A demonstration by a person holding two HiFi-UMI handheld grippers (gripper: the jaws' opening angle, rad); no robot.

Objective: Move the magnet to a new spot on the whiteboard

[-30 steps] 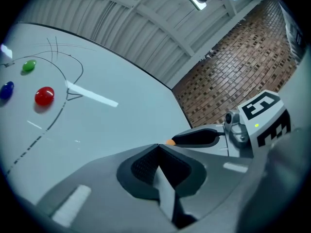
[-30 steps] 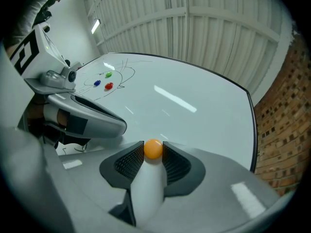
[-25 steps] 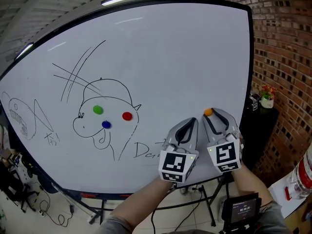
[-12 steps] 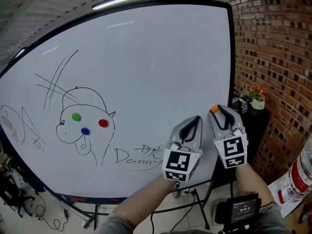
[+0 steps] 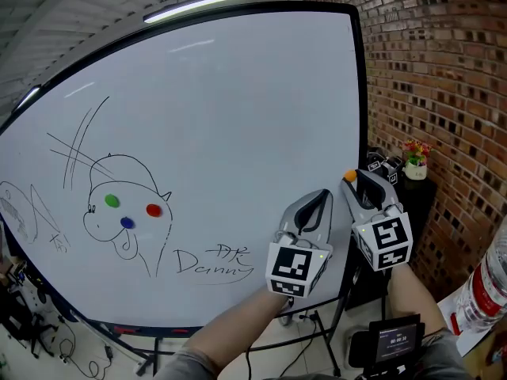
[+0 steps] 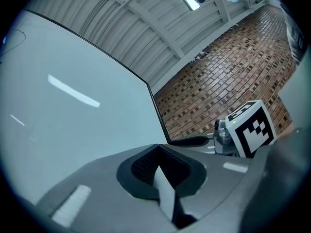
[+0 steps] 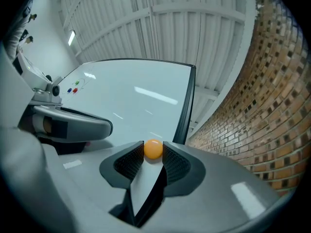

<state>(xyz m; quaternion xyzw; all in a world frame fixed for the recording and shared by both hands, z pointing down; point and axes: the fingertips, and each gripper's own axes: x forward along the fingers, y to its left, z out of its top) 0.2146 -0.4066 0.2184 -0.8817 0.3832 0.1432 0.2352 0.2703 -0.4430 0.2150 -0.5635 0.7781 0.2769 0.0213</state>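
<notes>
magnet (image 7: 153, 149) — small orange ball, clamped between right gripper (image 5: 353, 180) tips, near whiteboard (image 5: 238, 117) right edge | left gripper (image 5: 322, 199): jaws together, empty | handling: likely light, hard, slick — hold across its middle

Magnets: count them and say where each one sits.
4. Green magnet, red magnet and blue magnet sit on the whiteboard inside the sketched head; the orange magnet is clamped in the right gripper's jaws. None seems hidden.
</notes>
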